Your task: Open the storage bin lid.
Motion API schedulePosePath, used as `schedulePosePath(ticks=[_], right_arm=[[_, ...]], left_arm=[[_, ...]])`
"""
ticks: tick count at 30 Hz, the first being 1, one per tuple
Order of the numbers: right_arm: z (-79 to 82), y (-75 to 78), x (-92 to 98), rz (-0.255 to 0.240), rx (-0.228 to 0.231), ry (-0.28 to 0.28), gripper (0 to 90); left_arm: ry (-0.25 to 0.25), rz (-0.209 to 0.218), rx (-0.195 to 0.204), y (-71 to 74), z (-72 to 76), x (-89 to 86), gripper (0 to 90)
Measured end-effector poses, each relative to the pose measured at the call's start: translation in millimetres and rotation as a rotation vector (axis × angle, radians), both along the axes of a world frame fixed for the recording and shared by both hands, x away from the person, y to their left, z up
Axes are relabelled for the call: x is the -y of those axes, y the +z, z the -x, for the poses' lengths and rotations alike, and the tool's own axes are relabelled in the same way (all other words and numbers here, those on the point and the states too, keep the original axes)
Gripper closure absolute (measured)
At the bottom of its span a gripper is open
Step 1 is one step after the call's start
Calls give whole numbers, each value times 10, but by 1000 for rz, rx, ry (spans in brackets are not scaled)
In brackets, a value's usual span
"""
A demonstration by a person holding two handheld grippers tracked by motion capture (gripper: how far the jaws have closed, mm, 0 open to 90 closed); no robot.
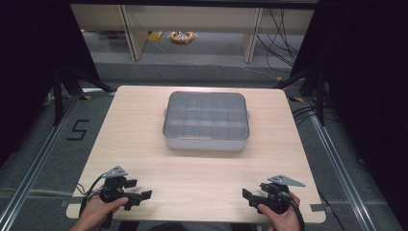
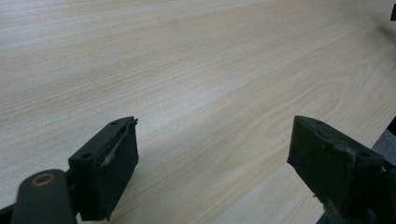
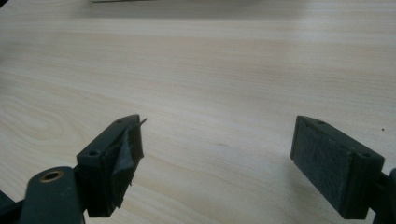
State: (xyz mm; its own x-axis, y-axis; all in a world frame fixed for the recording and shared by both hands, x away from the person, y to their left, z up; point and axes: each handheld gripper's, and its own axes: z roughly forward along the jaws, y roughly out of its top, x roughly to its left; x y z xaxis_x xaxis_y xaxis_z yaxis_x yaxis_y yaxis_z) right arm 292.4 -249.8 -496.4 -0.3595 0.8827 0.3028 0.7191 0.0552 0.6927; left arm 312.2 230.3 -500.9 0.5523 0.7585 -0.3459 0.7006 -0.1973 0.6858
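A shallow grey plastic organiser box with a clear shut lid and several compartments lies in the middle of the light wooden table. My left gripper rests near the front left edge, held in a hand, and points right. Its jaws stand wide apart over bare wood, nothing between them. My right gripper sits near the front right edge, points left, and is likewise open over bare wood. Both grippers are well short of the box.
The table stands on grey floor with a metal rail along the left and another along the right. Beyond the far edge are pale shelf legs, cables and a yellow object on the floor.
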Motion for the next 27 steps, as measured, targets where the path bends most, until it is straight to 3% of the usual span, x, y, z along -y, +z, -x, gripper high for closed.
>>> schedulePosePath(ticks=[3,8,9,10,15,17,27], right_arm=[[-3,-3,9,19,4,-14,193],[-8,1,31,-11,2,-18,193],[8,11,9,-45,-31,-43,193],[8,11,9,-45,-31,-43,193],[1,-2,22,-67,-27,-47,193],[-23,-23,53,-48,8,-23,193],[-29,-23,70,-60,8,-33,191]], left_arm=[[3,-2,4,2,1,1,151],[1,2,-1,1,-1,-2,151],[-1,2,0,1,-3,-4,151],[-1,2,0,1,-3,-4,151],[4,10,0,1,-4,-5,151],[4,11,-1,0,-8,-7,151],[5,10,-1,1,-5,-4,151]])
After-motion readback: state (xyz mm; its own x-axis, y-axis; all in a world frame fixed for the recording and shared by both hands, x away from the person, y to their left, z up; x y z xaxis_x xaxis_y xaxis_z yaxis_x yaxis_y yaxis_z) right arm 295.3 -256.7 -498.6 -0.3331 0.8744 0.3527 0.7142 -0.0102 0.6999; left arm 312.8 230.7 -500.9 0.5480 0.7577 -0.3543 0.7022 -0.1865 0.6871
